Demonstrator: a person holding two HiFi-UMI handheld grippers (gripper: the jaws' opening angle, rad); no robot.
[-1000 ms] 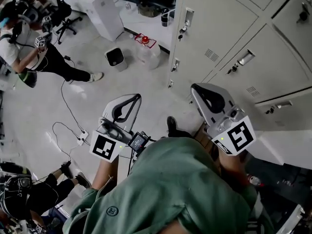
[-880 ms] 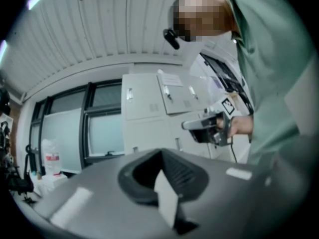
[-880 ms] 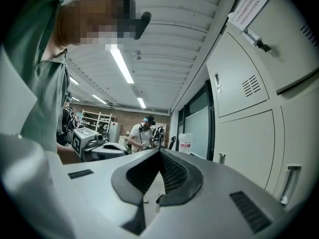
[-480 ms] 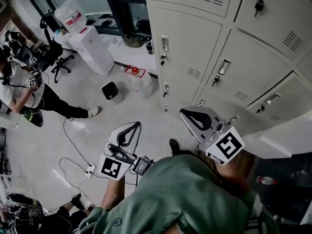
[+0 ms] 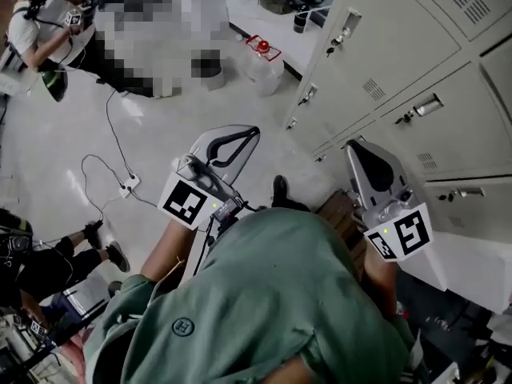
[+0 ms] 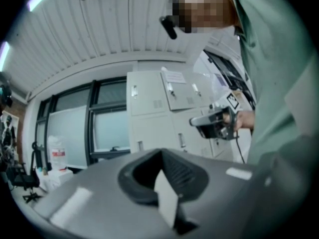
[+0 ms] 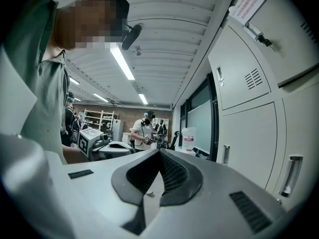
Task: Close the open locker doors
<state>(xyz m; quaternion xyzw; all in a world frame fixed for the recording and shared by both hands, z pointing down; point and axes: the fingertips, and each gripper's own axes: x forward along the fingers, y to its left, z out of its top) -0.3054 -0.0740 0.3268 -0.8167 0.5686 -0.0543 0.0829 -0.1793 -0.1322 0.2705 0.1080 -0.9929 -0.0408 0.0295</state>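
Jaws on the left gripper (image 5: pixel 253 133) and right gripper (image 5: pixel 354 146) are together and empty, so the open locker door (image 5: pixel 468 266) at near right probably needs a push next.

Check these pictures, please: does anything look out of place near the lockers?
Yes. One locker door at the lower right seems to stand open, while the doors above it are shut. A loose cable also trails across the floor.

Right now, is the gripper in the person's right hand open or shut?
Shut. In the right gripper view, the right gripper has its jaws meeting at the tips, with nothing between them.
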